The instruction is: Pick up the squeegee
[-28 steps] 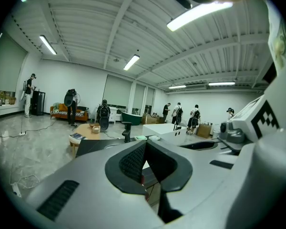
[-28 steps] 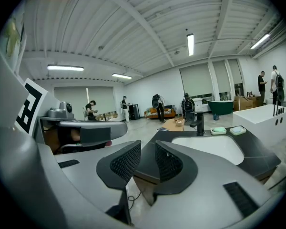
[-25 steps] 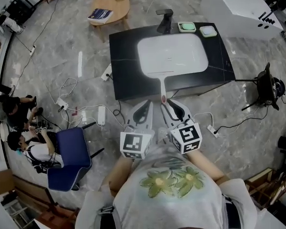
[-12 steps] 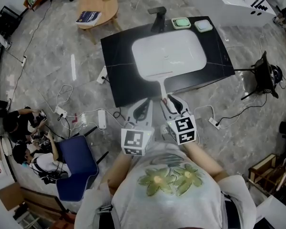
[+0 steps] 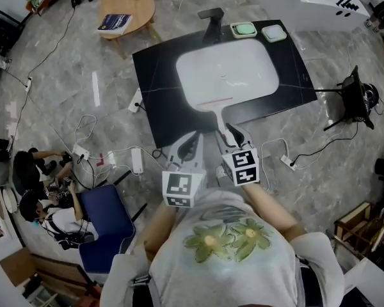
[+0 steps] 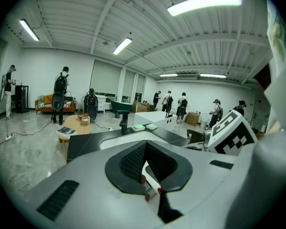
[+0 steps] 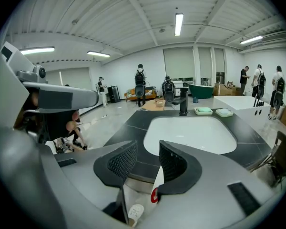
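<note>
Right claw (image 5: 232, 135): your two jaws are parting, pads clear of the one white plastic squeegee (image 5: 217, 115). Its red-ringed handle end lies low in the gap, close to the right-hand jaw. Its blade lies ahead at the front rim of the single white basin (image 5: 227, 75).

Left claw (image 5: 191, 144): jaws pressed together, pinching nothing; the handle lies just to its right.

Beyond the basin: one black tap (image 5: 211, 19) and two small trays, one green (image 5: 243, 29), one white (image 5: 274, 33).
</note>
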A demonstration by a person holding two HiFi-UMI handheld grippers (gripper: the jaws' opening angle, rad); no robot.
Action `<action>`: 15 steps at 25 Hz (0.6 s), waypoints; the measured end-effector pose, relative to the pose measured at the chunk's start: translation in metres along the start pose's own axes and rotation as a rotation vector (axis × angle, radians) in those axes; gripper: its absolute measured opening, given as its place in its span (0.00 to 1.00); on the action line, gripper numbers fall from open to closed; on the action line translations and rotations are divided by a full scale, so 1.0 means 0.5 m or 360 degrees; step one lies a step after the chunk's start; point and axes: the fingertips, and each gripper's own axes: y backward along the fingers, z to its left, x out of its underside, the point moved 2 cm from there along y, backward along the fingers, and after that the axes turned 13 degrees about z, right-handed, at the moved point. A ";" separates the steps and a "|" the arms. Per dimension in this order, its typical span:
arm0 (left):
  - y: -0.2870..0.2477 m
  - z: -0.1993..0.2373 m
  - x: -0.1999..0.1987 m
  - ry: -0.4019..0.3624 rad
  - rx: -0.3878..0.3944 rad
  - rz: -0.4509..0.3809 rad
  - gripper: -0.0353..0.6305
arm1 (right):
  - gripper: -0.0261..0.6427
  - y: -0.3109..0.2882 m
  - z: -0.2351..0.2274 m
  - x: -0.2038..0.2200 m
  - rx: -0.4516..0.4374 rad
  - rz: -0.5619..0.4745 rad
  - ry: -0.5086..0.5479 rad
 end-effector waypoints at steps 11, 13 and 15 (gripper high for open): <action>-0.034 0.017 0.012 0.0007 0.0003 0.0065 0.07 | 0.23 -0.070 -0.027 0.016 0.0049 0.0098 -0.0068; -0.039 0.021 0.016 0.0005 0.0004 0.0079 0.07 | 0.24 -0.079 -0.029 0.019 0.0055 0.0113 -0.0075; -0.045 0.023 0.019 0.0005 0.0005 0.0093 0.07 | 0.24 -0.091 -0.033 0.021 0.0062 0.0133 -0.0084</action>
